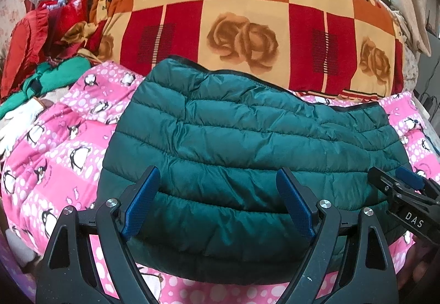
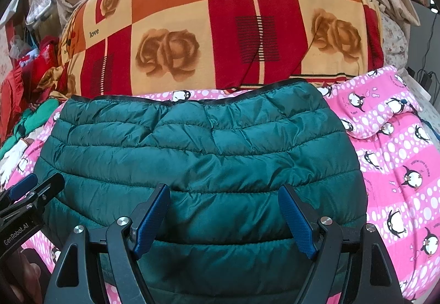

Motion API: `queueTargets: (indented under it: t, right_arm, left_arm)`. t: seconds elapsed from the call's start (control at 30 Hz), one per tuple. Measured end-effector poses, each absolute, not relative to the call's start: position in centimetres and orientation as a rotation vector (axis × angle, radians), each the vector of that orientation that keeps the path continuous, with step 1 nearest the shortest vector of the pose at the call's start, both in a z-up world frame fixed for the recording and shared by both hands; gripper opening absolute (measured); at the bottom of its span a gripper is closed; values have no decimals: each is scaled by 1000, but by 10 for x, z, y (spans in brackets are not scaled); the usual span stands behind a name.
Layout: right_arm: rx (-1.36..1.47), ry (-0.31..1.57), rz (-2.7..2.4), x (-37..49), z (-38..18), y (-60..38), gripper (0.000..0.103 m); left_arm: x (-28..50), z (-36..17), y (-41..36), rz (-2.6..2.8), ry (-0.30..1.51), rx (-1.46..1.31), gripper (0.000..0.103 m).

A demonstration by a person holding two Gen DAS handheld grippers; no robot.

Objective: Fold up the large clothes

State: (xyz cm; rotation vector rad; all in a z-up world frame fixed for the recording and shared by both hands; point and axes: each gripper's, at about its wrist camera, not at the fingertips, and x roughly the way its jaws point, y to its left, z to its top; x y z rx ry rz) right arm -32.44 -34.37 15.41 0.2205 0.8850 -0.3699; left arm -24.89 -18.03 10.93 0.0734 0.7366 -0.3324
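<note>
A dark green quilted puffer jacket (image 1: 242, 144) lies folded into a compact block on the pink penguin bedspread (image 1: 55, 155); it also shows in the right wrist view (image 2: 203, 155). My left gripper (image 1: 220, 194) is open and empty, hovering over the jacket's near edge. My right gripper (image 2: 224, 210) is open and empty over the same edge, further right. Each gripper shows in the other's view: the right gripper (image 1: 398, 185) at the right edge, the left gripper (image 2: 30, 188) at the left edge.
A big rolled quilt (image 1: 247, 15) in red, orange and cream with roses lies behind the jacket. Red and green clothes (image 1: 49, 56) pile up at the left. The pink bedspread (image 2: 398, 166) extends to the right.
</note>
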Motion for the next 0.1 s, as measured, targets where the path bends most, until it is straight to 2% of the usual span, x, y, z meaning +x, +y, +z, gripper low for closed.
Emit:
queueTargets:
  t: [0.1]
  right_arm:
    - [223,887,-370,-324,153,-345,79]
  left_arm:
    - [-248,111,-180,-346,730,77,87]
